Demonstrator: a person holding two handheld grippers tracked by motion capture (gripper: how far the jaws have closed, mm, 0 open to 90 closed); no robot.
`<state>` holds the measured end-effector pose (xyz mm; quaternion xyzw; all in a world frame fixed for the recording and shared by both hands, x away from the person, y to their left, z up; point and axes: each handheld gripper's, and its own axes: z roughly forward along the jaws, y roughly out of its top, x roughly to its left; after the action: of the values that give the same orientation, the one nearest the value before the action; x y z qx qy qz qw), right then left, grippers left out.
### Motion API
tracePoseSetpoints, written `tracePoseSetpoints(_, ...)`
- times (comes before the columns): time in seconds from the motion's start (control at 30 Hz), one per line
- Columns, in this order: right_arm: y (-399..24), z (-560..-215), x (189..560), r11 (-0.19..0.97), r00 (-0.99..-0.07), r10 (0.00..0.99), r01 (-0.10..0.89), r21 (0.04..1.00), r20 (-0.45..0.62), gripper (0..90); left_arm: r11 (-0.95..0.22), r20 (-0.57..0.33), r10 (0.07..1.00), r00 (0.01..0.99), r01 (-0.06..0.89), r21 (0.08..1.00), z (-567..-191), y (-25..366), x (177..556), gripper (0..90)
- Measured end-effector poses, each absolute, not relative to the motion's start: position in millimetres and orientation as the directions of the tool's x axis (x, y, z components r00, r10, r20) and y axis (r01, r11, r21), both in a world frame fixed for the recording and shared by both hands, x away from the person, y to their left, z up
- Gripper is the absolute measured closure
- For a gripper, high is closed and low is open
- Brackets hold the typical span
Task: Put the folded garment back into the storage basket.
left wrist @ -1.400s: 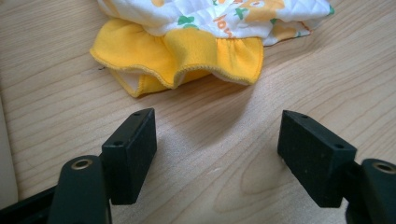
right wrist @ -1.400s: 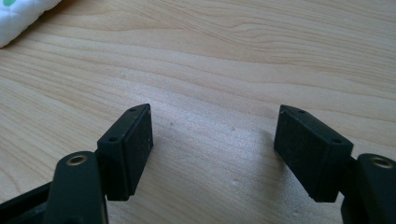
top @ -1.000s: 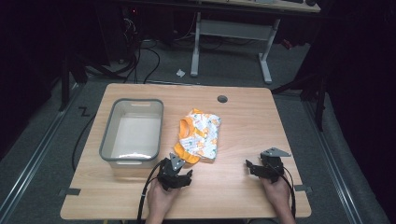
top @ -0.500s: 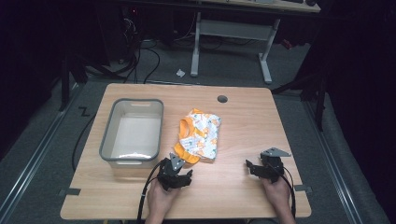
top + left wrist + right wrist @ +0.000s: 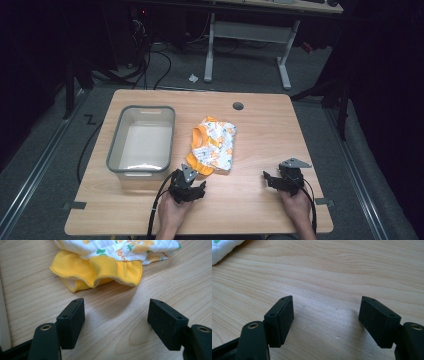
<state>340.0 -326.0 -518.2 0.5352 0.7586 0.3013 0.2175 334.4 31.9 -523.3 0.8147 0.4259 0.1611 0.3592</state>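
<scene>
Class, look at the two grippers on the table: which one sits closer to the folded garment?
The left gripper. Its open jaws point at the yellow ruffled hem of the garment just ahead, while the right gripper rests over bare wood, farther off.

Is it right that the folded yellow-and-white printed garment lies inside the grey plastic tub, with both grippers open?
Not quite. The high view shows the folded yellow-and-white printed garment on the wooden table beside the grey plastic tub, not inside. Left gripper and right gripper are open.

Crumpled garment (image 5: 214,146) — white print, yellow ruffled hem — mid-table, beside bin (image 5: 142,143)
</scene>
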Motion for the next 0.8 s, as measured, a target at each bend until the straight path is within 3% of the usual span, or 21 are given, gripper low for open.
tracePoseSetpoints(0.8, -326, -518, 340, 0.25, -0.337, 0.941, 0.679, 0.69, -0.009, 28.4, -0.33, -0.103, 0.8, 0.592, 0.576, 0.748, -496, 35, 327, 31.5)
